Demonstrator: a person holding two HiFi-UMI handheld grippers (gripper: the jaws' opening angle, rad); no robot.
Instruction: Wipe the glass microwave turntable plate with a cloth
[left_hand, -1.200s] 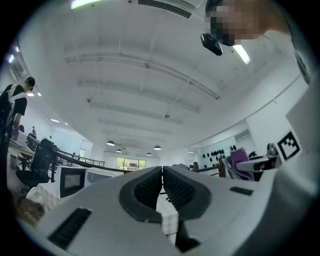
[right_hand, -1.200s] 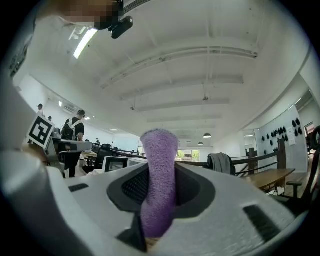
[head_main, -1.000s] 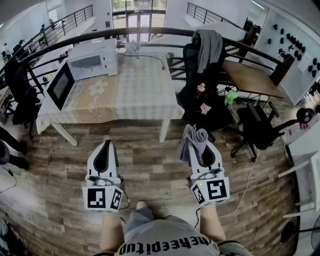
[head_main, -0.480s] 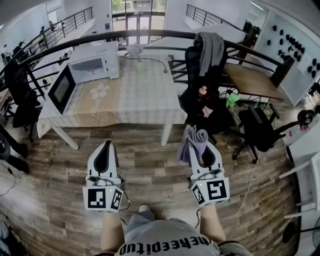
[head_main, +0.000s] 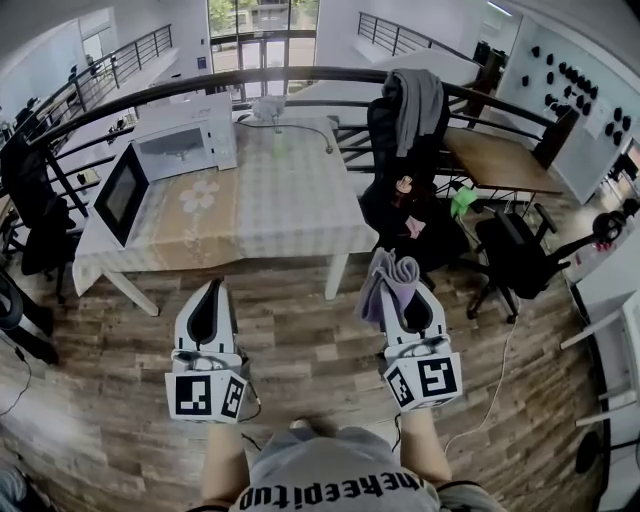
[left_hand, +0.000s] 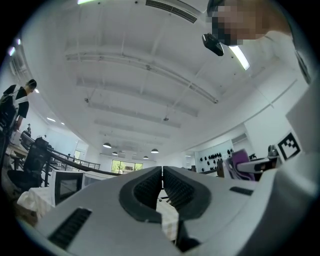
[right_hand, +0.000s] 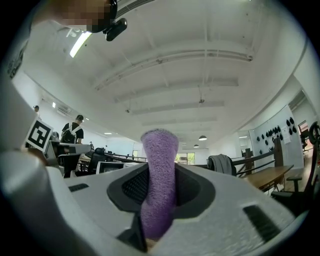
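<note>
Wood floor (head_main: 300, 325) open before table (head_main: 290, 195) edge; left tongs (head_main: 213, 290) clenched, empty; right tongs (head_main: 402, 296) grasping purple cloth (head_main: 383, 278).

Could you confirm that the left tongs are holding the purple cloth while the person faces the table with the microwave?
Not quite: the right tongs hold the purple cloth, as the right gripper view shows; the left tongs are shut and empty. The person does face the table with the microwave.

We see bright, even light from far windows (head_main: 262, 15) and ceiling lamps (right_hand: 202, 138); the fisheye edges bend and darken.
</note>
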